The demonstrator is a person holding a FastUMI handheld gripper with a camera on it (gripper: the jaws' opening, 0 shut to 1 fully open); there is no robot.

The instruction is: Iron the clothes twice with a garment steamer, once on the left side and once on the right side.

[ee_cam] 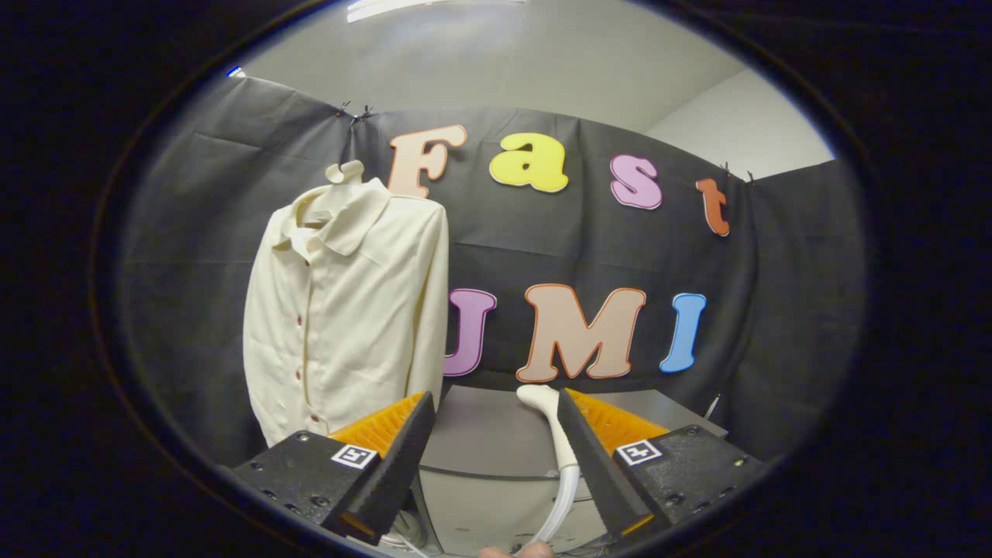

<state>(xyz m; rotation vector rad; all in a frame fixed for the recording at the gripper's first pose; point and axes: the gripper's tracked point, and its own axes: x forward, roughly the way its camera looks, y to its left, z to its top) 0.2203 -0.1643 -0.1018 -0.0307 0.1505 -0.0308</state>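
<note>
- Nearest to us, at the bottom of the frame, the gripper [496,422] had its fingers wide apart and clamped on nothing.
- Just inside the right finger lay the garment steamer [559,434] on the grey table [480,434], in the lower centre of the frame.
- Its long axis ran away from us: the rounded head pointed up to the wall, the hose [559,504] came back toward us.
- We judged it light and stiff, with smooth plastic, maybe slippery; the hose would drag. We would take hold at the narrow handle below the head.
- The cream shirt [345,310] hung in the left centre, soft and easy to push away.
</note>
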